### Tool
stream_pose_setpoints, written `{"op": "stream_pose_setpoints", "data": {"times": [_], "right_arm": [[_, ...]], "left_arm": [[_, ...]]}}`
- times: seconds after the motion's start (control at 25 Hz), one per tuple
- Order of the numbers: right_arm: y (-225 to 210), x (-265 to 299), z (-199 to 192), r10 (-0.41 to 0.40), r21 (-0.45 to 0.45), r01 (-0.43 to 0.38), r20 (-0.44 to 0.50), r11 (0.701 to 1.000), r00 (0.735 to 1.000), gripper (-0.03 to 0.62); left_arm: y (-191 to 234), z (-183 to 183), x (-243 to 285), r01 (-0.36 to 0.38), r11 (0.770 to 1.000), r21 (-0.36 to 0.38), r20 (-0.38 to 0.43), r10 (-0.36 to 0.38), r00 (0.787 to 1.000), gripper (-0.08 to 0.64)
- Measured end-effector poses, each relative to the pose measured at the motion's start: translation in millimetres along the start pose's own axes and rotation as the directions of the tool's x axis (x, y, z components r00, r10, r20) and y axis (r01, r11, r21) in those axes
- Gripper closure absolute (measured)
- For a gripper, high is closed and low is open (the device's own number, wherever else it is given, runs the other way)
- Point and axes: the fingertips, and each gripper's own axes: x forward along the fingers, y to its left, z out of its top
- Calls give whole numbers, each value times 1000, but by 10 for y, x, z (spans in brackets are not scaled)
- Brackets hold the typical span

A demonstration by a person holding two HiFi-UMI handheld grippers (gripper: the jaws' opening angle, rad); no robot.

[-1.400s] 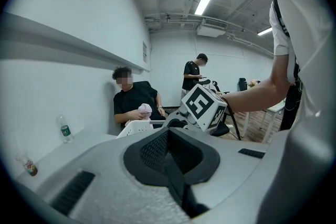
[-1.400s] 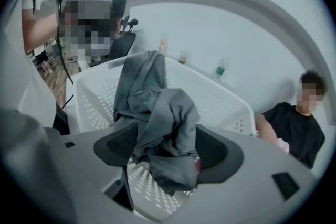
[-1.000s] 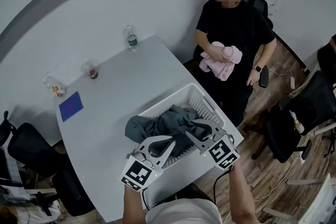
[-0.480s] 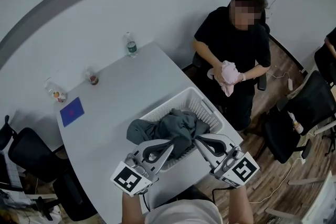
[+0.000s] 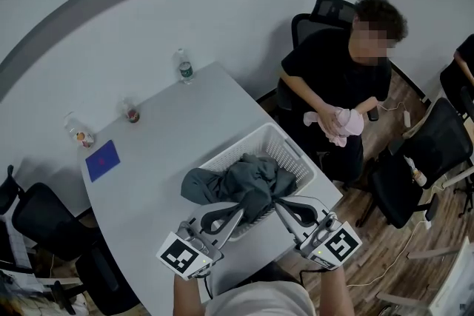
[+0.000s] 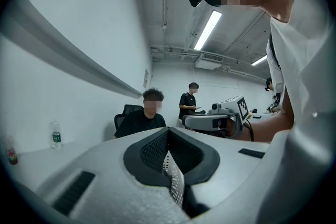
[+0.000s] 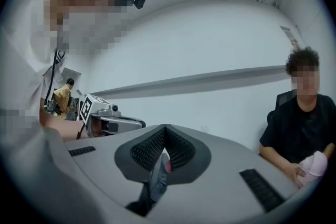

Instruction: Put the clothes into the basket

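A white slatted basket (image 5: 290, 150) stands at the table's near right corner. A grey-green garment (image 5: 244, 180) is heaped in it and spills over its left rim. My left gripper (image 5: 238, 211) and right gripper (image 5: 280, 202) hover side by side just short of the basket's near rim, tips pointing at the garment. Both are shut with nothing held; the pads meet in the left gripper view (image 6: 167, 131) and in the right gripper view (image 7: 165, 128). A seated person beyond the table holds a pink garment (image 5: 342, 122), also in the right gripper view (image 7: 315, 164).
The grey table (image 5: 170, 152) carries a water bottle (image 5: 184, 70), two small bottles (image 5: 132, 113) (image 5: 78, 135) and a blue card (image 5: 101, 157) towards its far and left sides. Black office chairs stand at the left (image 5: 41, 214) and right (image 5: 437, 152).
Both grippers have drawn back from the garment towards me, and the right jaws have closed. The person with the pink garment has shifted right and sat lower.
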Motion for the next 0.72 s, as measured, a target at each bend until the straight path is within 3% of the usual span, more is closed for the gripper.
{"op": "stream_pose_setpoints", "data": {"times": [0.12, 0.4, 0.56, 0.72], "right_arm": [[40, -17, 23, -3, -8, 3, 1, 1000, 1000, 589], [101, -29, -4, -13, -16, 13, -12, 1000, 1000, 589], [122, -23, -21, -17, -19, 17, -17, 1000, 1000, 589], [133, -20, -42, -21, -17, 21, -24, 1000, 999, 589]], "left_arm": [[-19, 26, -26, 5, 1000, 27, 17, -5, 1000, 558], [-72, 40, -59, 10, 1000, -21, -11, -10, 1000, 557], [-52, 37, -71, 16, 999, 32, 21, -16, 1000, 558], [-66, 31, -76, 17, 999, 29, 14, -18, 1000, 558]]}}
